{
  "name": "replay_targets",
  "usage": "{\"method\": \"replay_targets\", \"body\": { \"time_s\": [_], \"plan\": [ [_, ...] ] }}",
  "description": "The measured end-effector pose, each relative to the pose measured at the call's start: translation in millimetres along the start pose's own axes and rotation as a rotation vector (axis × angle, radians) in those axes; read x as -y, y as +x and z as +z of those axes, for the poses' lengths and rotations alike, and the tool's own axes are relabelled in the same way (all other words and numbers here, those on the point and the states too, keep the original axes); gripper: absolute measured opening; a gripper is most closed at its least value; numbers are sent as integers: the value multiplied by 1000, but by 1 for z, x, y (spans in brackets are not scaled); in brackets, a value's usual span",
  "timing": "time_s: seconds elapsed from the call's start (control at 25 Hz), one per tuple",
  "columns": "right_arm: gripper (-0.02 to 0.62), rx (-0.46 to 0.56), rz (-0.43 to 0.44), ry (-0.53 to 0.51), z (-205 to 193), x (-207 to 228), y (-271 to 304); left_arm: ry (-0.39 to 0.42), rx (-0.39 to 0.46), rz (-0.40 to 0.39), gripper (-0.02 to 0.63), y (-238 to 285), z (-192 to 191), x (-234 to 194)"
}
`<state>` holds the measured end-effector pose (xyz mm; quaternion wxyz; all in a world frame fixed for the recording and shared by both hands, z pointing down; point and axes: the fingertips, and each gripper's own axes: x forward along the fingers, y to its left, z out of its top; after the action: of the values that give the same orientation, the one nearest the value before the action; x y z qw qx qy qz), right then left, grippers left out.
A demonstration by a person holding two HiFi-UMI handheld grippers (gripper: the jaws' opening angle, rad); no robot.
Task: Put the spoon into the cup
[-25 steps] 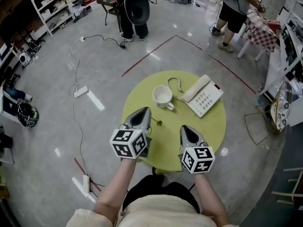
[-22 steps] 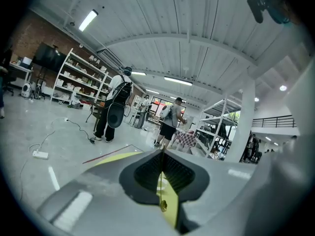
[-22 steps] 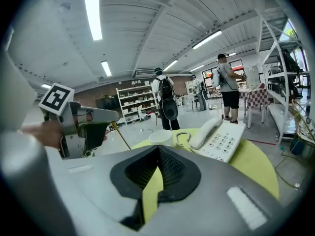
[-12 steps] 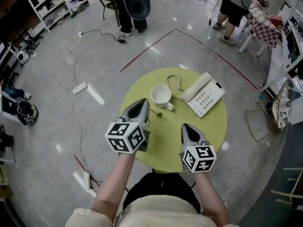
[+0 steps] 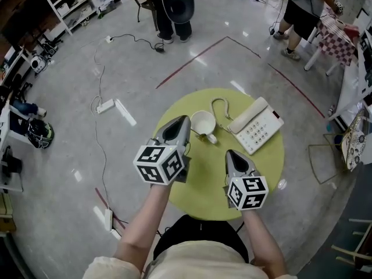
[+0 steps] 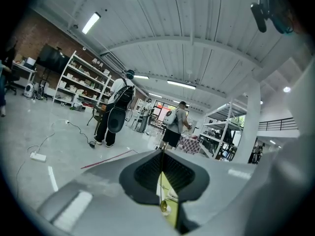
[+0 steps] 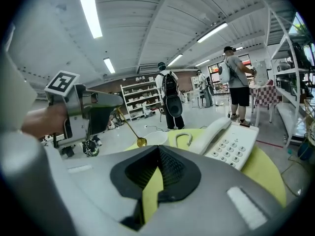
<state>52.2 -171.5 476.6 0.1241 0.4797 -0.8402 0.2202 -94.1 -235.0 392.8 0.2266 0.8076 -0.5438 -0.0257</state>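
Light, stiff and likely slick, the thin gold spoon [image 7: 131, 127] hangs bowl-down just beside the white cup [image 5: 203, 122] above the green counter [image 5: 203, 182], best held as now, high on its handle, by the left gripper [image 5: 185, 121] with fingers clamped, while the right gripper [image 5: 231, 154] has fingers together, empty

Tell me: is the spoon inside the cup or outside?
Outside: the left gripper holds the spoon in the air; the cup looks empty.

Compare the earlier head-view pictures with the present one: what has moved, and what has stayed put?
The left gripper, shut on the spoon throughout, moved forward, so its tip is now right beside the cup. Nothing was picked up or released. The cup and telephone kept their places on the green table.
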Motion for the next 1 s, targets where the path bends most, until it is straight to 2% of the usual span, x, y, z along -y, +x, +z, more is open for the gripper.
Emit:
{"method": "replay_targets", "body": {
  "time_s": [0.28,1.0],
  "plan": [
    [2,-14,27,-5,5,7,19,1,14,22,3,24,10,-11],
    [2,-74,32,26,-6,20,52,-50,-43,62,3,63,-26,-39]
  ]
}}
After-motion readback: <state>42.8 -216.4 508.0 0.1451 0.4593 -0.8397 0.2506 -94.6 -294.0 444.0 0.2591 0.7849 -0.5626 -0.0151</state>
